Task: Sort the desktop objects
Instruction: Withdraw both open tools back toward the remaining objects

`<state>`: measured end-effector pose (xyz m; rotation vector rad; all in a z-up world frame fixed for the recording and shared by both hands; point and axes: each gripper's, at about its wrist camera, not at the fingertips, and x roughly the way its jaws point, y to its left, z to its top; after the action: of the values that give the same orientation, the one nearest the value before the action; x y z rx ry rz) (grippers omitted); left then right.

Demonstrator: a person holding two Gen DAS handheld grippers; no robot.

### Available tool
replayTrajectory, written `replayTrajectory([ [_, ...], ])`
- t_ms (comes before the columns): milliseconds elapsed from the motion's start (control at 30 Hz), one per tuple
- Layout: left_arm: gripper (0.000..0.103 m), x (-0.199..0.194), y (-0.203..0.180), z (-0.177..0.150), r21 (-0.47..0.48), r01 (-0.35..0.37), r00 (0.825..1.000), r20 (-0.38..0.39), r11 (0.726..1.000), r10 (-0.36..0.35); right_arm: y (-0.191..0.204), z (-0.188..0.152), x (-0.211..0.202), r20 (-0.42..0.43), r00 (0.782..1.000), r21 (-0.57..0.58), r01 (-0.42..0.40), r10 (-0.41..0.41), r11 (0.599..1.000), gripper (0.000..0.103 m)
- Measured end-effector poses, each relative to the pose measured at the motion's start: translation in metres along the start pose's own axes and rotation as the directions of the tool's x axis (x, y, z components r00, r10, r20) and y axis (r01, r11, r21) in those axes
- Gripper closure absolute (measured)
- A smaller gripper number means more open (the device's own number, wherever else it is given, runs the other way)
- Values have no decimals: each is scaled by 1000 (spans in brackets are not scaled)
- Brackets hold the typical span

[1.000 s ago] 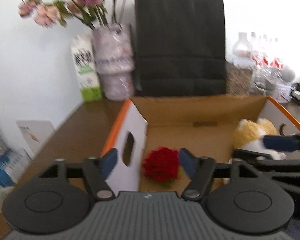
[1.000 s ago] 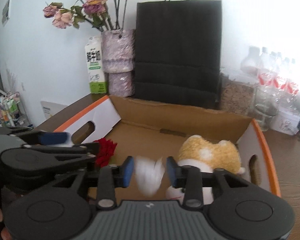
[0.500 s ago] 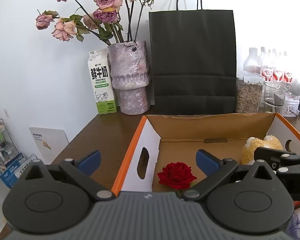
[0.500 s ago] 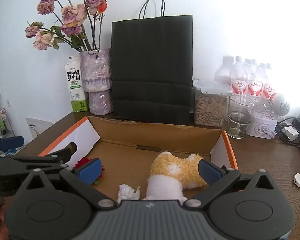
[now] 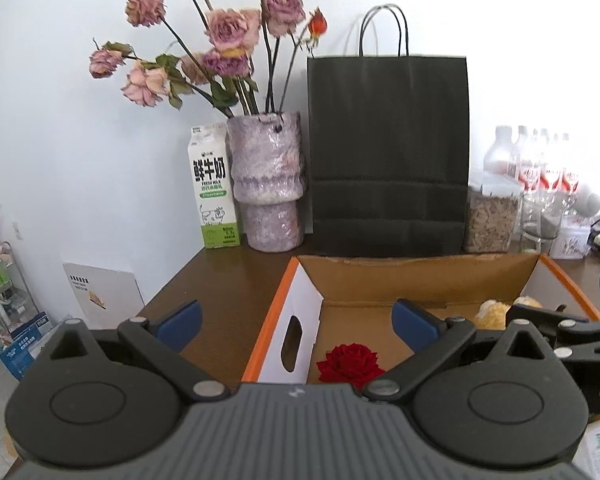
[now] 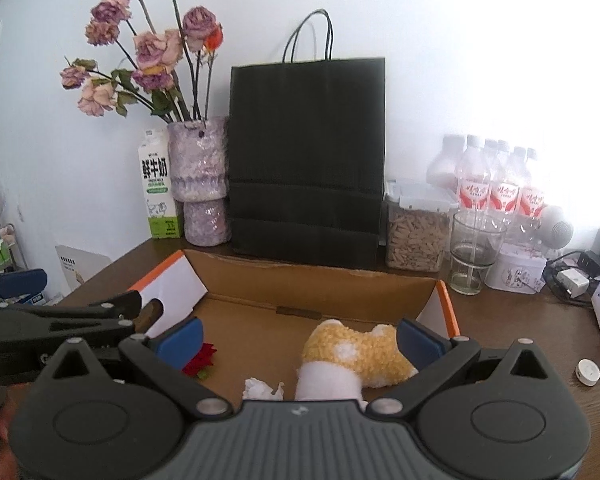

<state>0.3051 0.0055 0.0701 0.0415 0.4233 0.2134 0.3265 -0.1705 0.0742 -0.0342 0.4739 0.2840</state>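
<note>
An open cardboard box with orange-edged white flaps sits on the brown desk. Inside it lie a red rose, a yellow and white plush toy and a crumpled white tissue. My left gripper stands open above the box's left end, with nothing between its fingers. My right gripper is open too, above the plush toy and apart from it. Each gripper shows at the edge of the other's view.
Behind the box stand a black paper bag, a vase of dried roses, a milk carton, a jar of grain, a glass and several bottles. A small white disc and chargers lie at the right.
Both grippers opened wide and let go: the rose and the white tissue now lie in the box. Both grippers have risen and drawn back from the box.
</note>
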Motion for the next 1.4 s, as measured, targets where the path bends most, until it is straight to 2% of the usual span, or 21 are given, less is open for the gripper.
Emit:
replayTrajectory([
  [367,0,-82,16,-9,-36,52,994,95,998,-48,4,-9,-76,107,994,-22,-4,7,1000,0],
  [600,0,-138,33,-35,-57,75,988,139,996,-67,3,-46,-132,120,993,-31,3,1,1000,0],
  [833,0,-162,46,-67,-52,64,992,108,997,-59,1,-91,-160,57,998,-51,-3,6,999,0],
  [1067,0,-168,56,-98,-44,43,998,39,998,-41,-1,-128,-175,4,1000,-54,20,-20,998,0],
  [1400,0,-163,69,-120,-43,16,1000,-24,999,-17,-18,-155,-163,-91,994,-42,55,-59,998,0],
])
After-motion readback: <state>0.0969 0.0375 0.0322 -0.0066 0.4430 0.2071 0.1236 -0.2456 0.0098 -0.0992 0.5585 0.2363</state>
